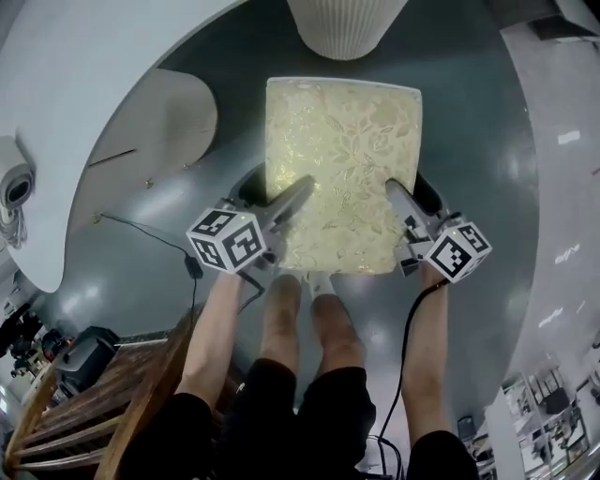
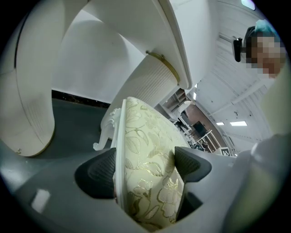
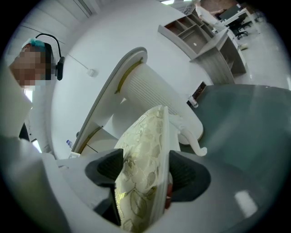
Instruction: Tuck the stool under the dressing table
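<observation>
Grey floor [image 1: 497,187] is lying bare around the work. The left gripper [image 2: 145,168] is clamping the left edge of the stool [image 1: 342,178], jaws spread wide, pads pressing on cushion and white frame. The right gripper [image 3: 145,170] is gripping the right edge the same way. The stool is sitting mid-frame in the head view, its far edge near the ribbed pedestal [image 1: 347,23] of the desk [image 1: 75,84] arching across the upper left. I'd judge the push-in is the step in hand. Next, both hands are going to need an even forward shove, keeping the seat square and clear of that pedestal.
</observation>
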Demonstrator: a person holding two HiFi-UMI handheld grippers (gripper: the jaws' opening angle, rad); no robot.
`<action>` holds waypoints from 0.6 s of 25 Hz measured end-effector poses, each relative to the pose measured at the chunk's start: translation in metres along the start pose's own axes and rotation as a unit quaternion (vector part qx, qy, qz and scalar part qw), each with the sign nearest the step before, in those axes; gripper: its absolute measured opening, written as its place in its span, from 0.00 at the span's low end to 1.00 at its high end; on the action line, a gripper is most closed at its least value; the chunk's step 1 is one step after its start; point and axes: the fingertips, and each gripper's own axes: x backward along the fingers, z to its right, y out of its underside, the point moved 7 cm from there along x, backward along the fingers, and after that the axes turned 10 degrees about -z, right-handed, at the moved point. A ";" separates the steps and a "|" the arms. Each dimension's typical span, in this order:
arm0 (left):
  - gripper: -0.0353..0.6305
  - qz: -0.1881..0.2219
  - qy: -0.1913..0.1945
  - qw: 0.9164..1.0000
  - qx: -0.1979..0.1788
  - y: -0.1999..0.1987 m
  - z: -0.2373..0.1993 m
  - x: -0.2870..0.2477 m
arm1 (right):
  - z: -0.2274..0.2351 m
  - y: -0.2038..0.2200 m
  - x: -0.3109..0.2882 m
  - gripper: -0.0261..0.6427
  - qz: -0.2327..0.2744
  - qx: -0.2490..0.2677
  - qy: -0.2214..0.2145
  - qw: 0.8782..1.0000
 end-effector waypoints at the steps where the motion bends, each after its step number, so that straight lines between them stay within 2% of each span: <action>1: 0.68 -0.002 0.002 1.000 -0.003 0.000 -0.001 -0.001 | 0.000 0.002 0.000 0.52 0.003 -0.001 0.002 1.000; 13: 0.68 0.058 -0.030 0.997 0.037 0.007 0.011 0.025 | -0.017 -0.027 -0.009 0.52 -0.046 0.046 -0.038 0.997; 15: 0.68 0.069 -0.036 0.996 0.034 0.009 0.012 0.028 | -0.018 -0.028 -0.011 0.52 -0.045 0.056 -0.048 0.996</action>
